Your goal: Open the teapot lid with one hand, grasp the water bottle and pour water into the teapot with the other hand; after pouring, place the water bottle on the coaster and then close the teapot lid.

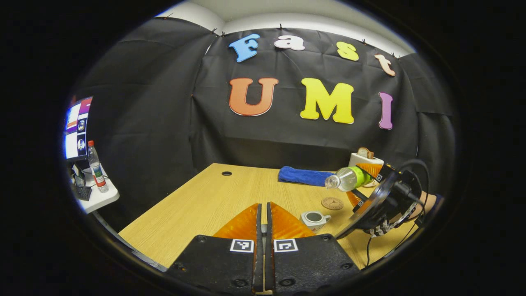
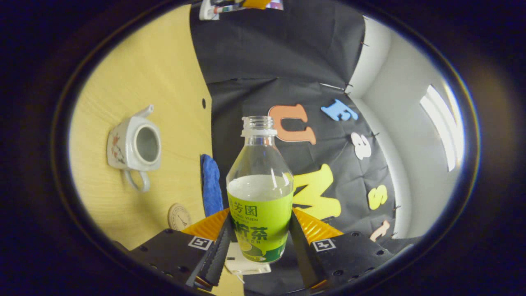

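Bottle tipped near the open teapot

The right gripper (image 2: 259, 242) clamps the uncapped water bottle (image 2: 260, 193) between both fingers, teapot (image 2: 133, 144) lidless to their left; the left gripper (image 1: 263, 230) fingers meet, teapot just right of them.

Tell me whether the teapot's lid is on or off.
Off. The teapot stands on the table with its round mouth uncovered, in both views. Where the lid went, I cannot tell.

my left gripper (image 1: 264, 222) sits with fingers pressed together — my right gripper (image 2: 259, 230) is tipped sideways, fingers clamped on the bottle (image 2: 259, 193).
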Action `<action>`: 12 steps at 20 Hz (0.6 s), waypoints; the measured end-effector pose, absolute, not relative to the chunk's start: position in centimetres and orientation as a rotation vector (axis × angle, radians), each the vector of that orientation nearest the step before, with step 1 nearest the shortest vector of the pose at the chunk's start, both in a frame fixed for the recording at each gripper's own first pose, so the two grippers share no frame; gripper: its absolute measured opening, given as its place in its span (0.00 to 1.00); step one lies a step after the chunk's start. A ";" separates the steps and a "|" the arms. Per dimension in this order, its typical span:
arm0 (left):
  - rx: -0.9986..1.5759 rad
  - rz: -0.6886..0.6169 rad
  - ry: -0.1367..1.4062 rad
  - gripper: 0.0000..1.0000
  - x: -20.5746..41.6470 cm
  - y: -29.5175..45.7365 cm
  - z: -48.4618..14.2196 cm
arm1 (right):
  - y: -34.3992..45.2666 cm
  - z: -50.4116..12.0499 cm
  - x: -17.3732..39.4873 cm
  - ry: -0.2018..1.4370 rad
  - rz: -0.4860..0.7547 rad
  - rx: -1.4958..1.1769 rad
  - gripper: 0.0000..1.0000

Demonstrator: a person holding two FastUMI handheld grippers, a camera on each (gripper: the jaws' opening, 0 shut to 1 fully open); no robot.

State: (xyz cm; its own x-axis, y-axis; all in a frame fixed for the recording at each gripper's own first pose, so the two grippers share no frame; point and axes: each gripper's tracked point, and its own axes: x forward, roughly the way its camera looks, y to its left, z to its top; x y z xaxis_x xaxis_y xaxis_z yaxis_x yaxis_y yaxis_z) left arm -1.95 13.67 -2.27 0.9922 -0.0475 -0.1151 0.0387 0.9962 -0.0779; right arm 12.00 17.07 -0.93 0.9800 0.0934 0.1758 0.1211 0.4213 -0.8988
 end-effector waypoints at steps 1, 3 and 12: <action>-0.076 -0.041 0.119 0.04 -1.9 13.6 -2.3 | 16.9 -0.9 12.1 -0.187 0.000 -1.073 0.75; -0.079 -0.042 0.119 0.04 -1.9 13.6 -2.4 | 16.9 -1.3 12.6 -0.140 0.043 -0.929 0.77; -0.080 -0.036 0.128 0.04 -1.7 13.9 -2.6 | 14.7 -3.9 15.9 -0.005 0.114 -0.323 0.76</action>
